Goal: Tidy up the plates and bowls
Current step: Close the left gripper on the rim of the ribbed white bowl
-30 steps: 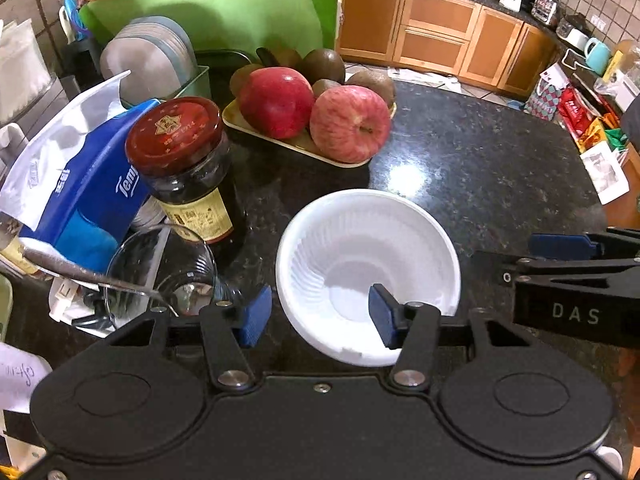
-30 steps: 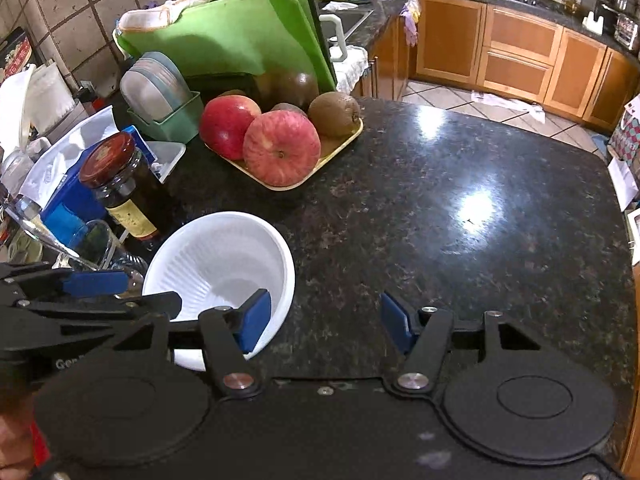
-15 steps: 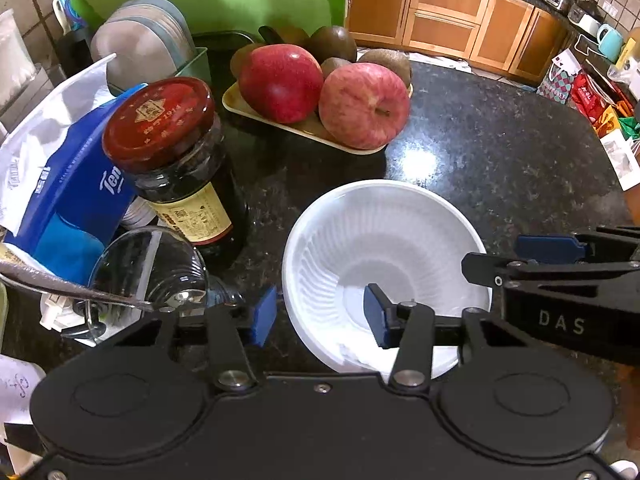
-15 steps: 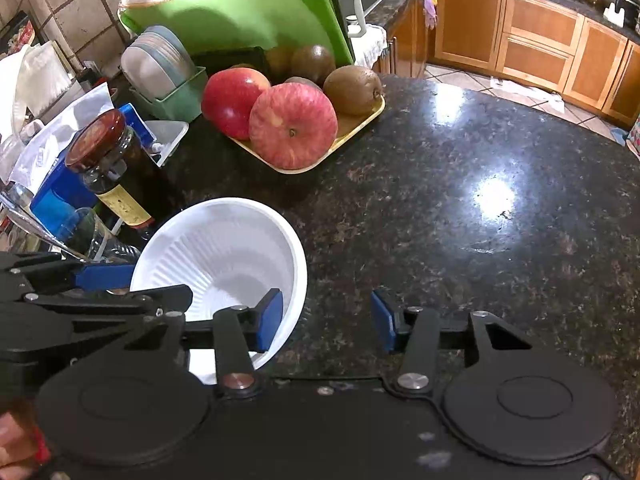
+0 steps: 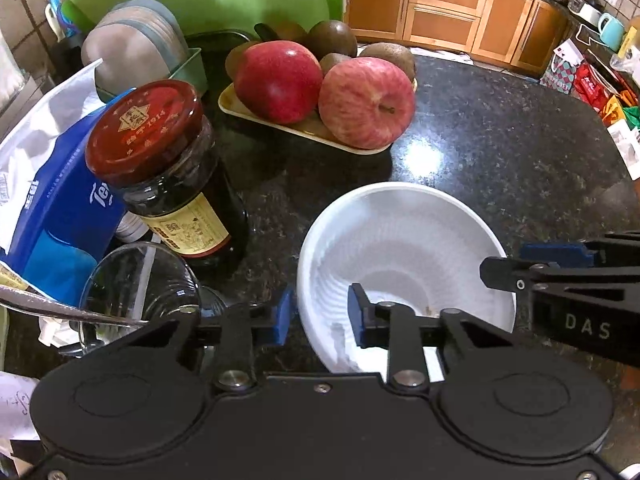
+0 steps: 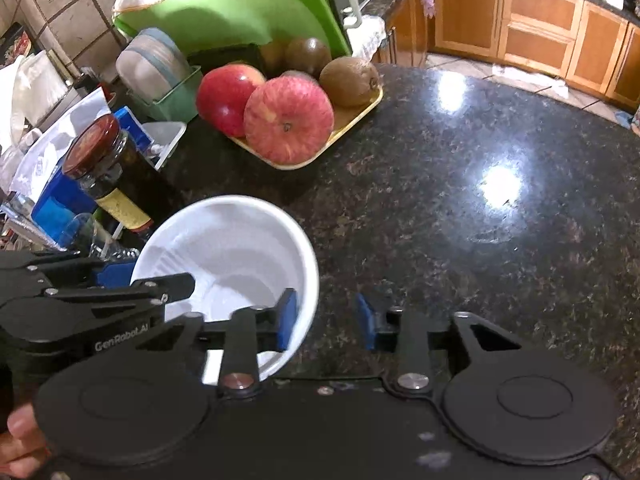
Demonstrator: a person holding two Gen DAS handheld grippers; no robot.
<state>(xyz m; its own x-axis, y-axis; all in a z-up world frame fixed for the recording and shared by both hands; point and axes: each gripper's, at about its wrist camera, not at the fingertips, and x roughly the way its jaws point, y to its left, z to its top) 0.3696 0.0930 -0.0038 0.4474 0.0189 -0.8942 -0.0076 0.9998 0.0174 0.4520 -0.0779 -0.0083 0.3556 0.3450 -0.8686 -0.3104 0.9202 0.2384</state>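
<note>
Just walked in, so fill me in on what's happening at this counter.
A person is working on a white bowl on the dark granite counter with two tools. The left hand-held gripper and the right hand-held gripper each straddle the bowl's rim on opposite sides, one finger inside and one outside, and both sets of jaws are closing. Neither is visibly pressing on the rim yet. A sauce jar, a glass and a tray of fruit sit close by.
</note>
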